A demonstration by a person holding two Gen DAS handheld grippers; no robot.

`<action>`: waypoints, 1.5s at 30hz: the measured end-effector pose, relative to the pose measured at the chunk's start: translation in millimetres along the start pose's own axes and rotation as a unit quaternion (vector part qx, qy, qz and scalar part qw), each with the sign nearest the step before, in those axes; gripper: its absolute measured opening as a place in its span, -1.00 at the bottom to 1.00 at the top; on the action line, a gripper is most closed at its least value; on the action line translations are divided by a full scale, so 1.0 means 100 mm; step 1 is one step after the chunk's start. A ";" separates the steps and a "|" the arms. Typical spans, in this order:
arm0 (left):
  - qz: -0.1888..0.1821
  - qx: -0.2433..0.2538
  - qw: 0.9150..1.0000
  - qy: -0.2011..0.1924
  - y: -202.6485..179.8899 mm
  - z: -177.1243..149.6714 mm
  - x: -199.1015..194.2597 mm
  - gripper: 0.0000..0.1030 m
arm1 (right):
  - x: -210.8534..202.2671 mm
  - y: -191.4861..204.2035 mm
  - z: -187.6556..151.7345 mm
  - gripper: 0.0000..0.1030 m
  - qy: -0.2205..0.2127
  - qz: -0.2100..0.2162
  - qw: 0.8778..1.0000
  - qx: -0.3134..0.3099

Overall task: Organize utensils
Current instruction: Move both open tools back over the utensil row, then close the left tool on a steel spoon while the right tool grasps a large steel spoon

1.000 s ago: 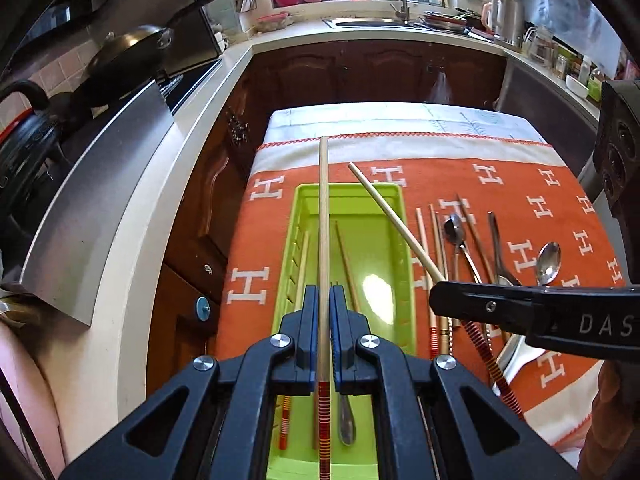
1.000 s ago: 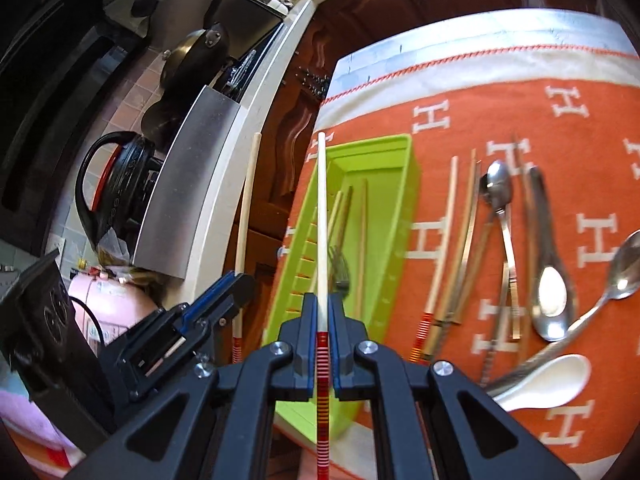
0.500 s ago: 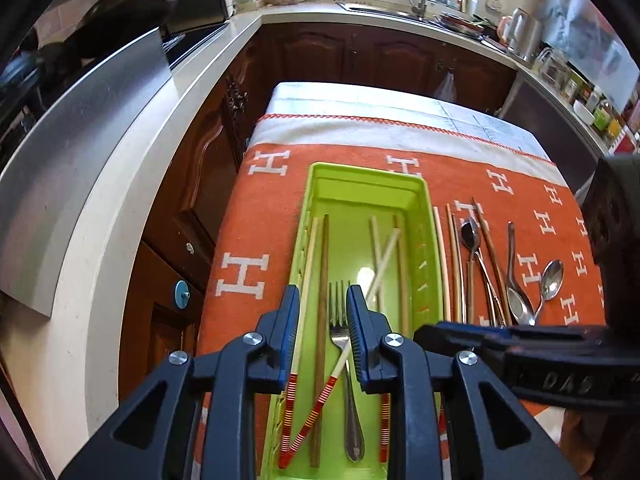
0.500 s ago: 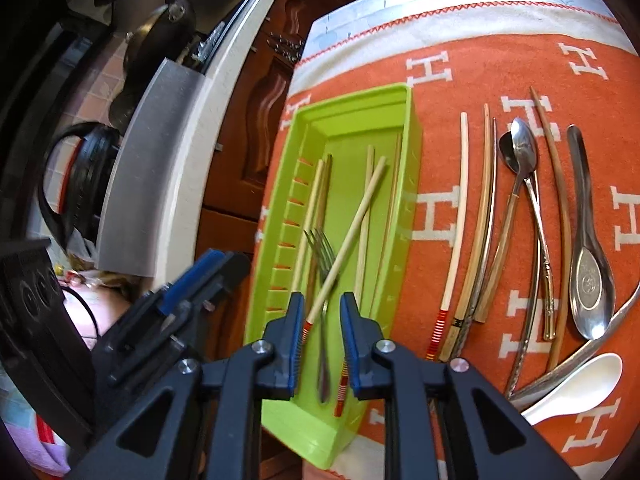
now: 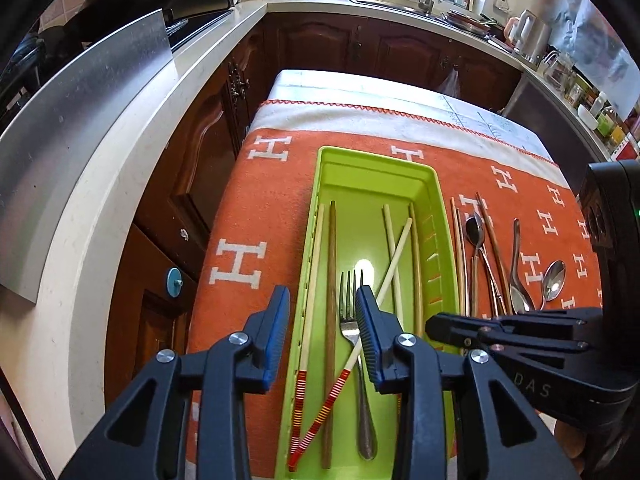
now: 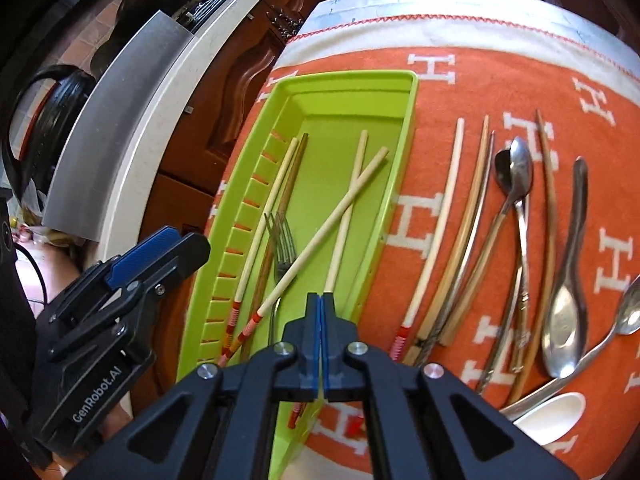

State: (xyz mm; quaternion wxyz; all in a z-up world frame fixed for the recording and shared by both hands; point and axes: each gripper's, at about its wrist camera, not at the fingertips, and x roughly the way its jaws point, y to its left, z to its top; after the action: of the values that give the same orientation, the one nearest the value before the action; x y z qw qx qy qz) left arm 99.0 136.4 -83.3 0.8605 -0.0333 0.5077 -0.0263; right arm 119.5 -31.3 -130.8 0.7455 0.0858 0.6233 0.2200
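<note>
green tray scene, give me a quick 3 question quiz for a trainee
1. True or false: the fork lies inside the green tray.
2. Which gripper is open: A left, B right?
3. Fill in: one chopstick lies ____ across another in the tray.

Key: 1 true. 2 A: the left gripper is open, the right gripper is shut and empty. 3 diagonally.

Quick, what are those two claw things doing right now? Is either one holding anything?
Left gripper: jaws open, holding nothing, hovering above the green tray.
Right gripper: jaws shut together, nothing between them.
</note>
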 end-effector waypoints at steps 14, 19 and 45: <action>-0.050 0.038 0.998 -0.023 -0.47 0.02 -0.20 0.04 | -0.41 0.03 -0.06 -0.94 -0.040 -0.036 0.996 -0.067; -0.088 0.067 0.993 -0.047 -0.80 0.00 -0.39 0.08 | -0.86 -0.16 -0.18 -0.92 -0.078 -0.047 0.993 -0.073; -0.157 0.042 0.983 0.080 -1.46 -0.14 0.56 -0.64 | -0.73 -1.40 -0.31 -0.61 -0.077 -0.037 0.996 0.003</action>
State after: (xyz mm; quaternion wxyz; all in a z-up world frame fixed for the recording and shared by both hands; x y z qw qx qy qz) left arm 112.0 -14.3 -127.1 0.8031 -0.0739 0.5615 -0.1852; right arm 111.7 -192.4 -128.6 0.7986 0.0821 0.5674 0.1831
